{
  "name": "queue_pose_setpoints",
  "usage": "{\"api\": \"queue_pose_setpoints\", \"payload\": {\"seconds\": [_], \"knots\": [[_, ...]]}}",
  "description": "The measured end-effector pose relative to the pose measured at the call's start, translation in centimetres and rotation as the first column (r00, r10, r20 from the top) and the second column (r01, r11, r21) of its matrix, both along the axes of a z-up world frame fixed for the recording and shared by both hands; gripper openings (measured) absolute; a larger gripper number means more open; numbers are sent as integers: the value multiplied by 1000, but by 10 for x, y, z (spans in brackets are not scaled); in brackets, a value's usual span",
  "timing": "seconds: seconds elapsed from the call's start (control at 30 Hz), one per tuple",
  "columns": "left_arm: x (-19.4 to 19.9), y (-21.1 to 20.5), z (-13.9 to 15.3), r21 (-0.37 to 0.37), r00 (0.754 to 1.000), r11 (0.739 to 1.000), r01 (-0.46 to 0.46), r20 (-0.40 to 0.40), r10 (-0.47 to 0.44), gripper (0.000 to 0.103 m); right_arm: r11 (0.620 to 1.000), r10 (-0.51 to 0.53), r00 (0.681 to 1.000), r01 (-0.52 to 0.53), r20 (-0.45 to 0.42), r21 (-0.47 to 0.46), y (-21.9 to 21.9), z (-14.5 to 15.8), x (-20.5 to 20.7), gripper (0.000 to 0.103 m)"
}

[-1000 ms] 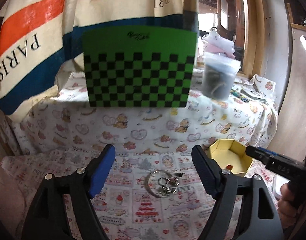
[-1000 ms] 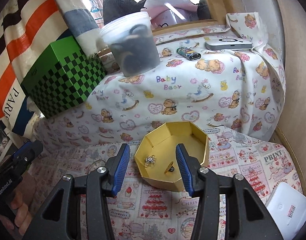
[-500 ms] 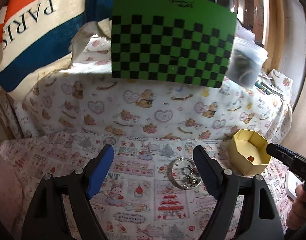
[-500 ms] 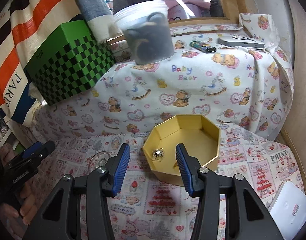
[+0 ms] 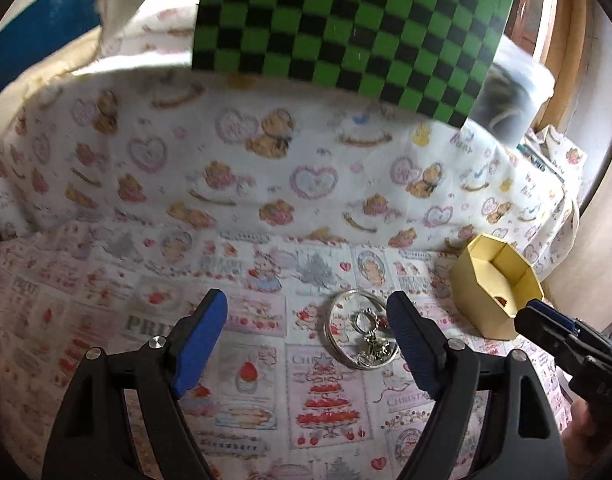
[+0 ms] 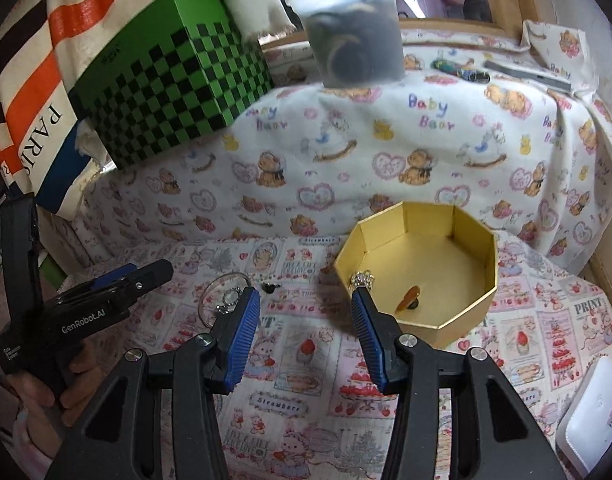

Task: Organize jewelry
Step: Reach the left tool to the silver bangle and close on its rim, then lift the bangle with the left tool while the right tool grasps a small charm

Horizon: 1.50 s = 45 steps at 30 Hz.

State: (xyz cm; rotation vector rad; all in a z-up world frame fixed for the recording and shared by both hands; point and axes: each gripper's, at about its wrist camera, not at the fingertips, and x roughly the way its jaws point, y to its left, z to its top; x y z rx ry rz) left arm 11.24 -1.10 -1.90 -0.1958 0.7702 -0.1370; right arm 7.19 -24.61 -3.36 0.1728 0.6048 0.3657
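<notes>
Both grippers empty: left gripper fingers wide apart over silver bangle; right gripper fingers apart beside gold box.

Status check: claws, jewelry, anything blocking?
Left claw open, empty. Right claw open, empty. Silver bangle with charms lies on the cloth; yellow box holds two small pieces. Nothing in the way.

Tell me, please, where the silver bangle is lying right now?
In the left wrist view, the silver bangle lies flat on the printed cloth, just inside the left gripper's right finger and left of the gold octagonal box.
</notes>
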Motion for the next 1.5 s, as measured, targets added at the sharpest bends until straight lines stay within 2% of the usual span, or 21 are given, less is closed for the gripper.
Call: {"api": "queue_pose_setpoints", "payload": {"seconds": [0.07,0.13,0.17,0.27,0.33,0.4,0.5,0.57,0.63,0.9,1.13,1.27,1.4,1.5], "knots": [[3,-7,-5,7,999,999,40,-35,-39,78,1000,-1,1000,1,0,3,-1,1,0,50],[8,-14,-11,3,994,997,80,-81,-80,66,1000,0,1000,0,4,7,-2,2,-1,50],[9,-17,-12,18,993,997,81,-88,-79,64,1000,0,1000,0,6,8,-2,3,-2,50],[11,-32,-17,115,994,990,80,-84,-70,59,1000,4,1000,-4,12,6,-2,5,-3,50],[14,-41,-23,164,994,984,77,-94,-62,56,1000,3,1000,-3,16,-3,0,5,-4,50],[18,-48,-32,188,991,979,72,-121,-50,49,1000,7,1000,-7,19,-13,2,5,-5,50],[20,-50,-34,214,993,975,57,-111,-33,33,1000,6,1000,-6,19,-20,3,5,-4,50],[20,-49,-34,192,993,979,67,-112,-46,9,1000,3,1000,-2,18,-23,3,4,-3,50],[20,-48,-34,185,992,981,66,-119,-44,4,1000,1,1000,0,16,-24,3,4,-2,50],[11,-18,-17,113,995,993,31,-95,-20,4,1000,-2,1000,2,16,-19,1,3,-3,50],[-2,2,7,106,997,994,-20,-70,27,4,1000,-5,1000,5,11,-16,-1,2,-2,50],[3,12,0,135,989,987,-92,-106,107,4,1000,-4,1000,4,11,-21,1,2,-2,50],[12,22,-19,156,980,981,-113,-142,136,4,1000,-2,1000,3,9,-26,2,1,-2,50],[15,25,-23,128,976,984,-127,-162,147,4,1000,-2,1000,3,9,-30,1,1,-2,50]]}}
